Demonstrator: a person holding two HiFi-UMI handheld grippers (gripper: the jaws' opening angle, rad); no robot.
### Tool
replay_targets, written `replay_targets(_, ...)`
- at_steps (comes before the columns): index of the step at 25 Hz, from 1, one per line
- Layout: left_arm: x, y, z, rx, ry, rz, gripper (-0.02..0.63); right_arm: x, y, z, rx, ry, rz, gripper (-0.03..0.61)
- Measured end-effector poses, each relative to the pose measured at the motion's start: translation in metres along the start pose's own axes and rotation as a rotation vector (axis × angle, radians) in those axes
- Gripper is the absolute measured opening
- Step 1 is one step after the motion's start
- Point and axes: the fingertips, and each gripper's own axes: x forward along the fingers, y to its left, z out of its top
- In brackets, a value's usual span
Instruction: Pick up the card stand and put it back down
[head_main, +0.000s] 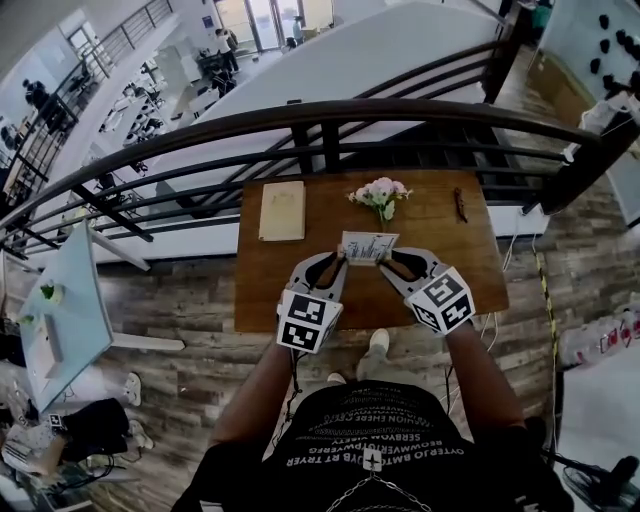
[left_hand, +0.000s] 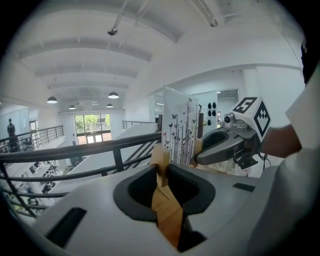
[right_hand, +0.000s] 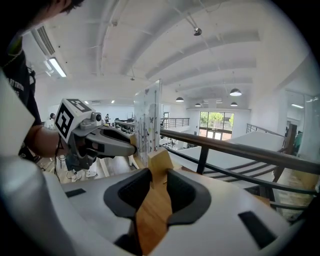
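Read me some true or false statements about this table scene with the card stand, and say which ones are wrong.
The left gripper and the right gripper both clamp the card stand by its wooden base. True.
A tan booklet lies left of the flowers on the table. True.
The flowers lie at the table's near edge. False: they lie at the far side, by the railing.
The stand's card is blank. False: it shows butterflies and stems.

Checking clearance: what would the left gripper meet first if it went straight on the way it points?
The card stand that the left gripper grips; beyond that, probably the right gripper.
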Motion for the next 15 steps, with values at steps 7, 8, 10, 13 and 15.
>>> replay_targets(7,-0.011,0.008,0.018,0.009,-0.03,0.009,0.089,-0.002,0.004,0.021,-0.011,-0.012,-0.003,0.115)
replay_targets(8,-0.012,0.009,0.02,0.01,-0.031,0.009,0.087,-0.002,0.004,0.023,-0.009,-0.012,-0.005,0.115)
replay_targets(10,-0.014,0.012,0.023,0.012,-0.028,0.004,0.088,-0.001,0.004,0.028,-0.011,-0.013,-0.005,0.116)
replay_targets(13,-0.016,0.016,0.027,0.016,-0.021,-0.003,0.089,-0.001,0.004,0.036,-0.019,-0.013,-0.002,0.117)
replay_targets(15,-0.019,0.017,0.032,0.016,-0.024,-0.001,0.089,-0.001,0.004,0.041,-0.024,-0.012,-0.003,0.115)
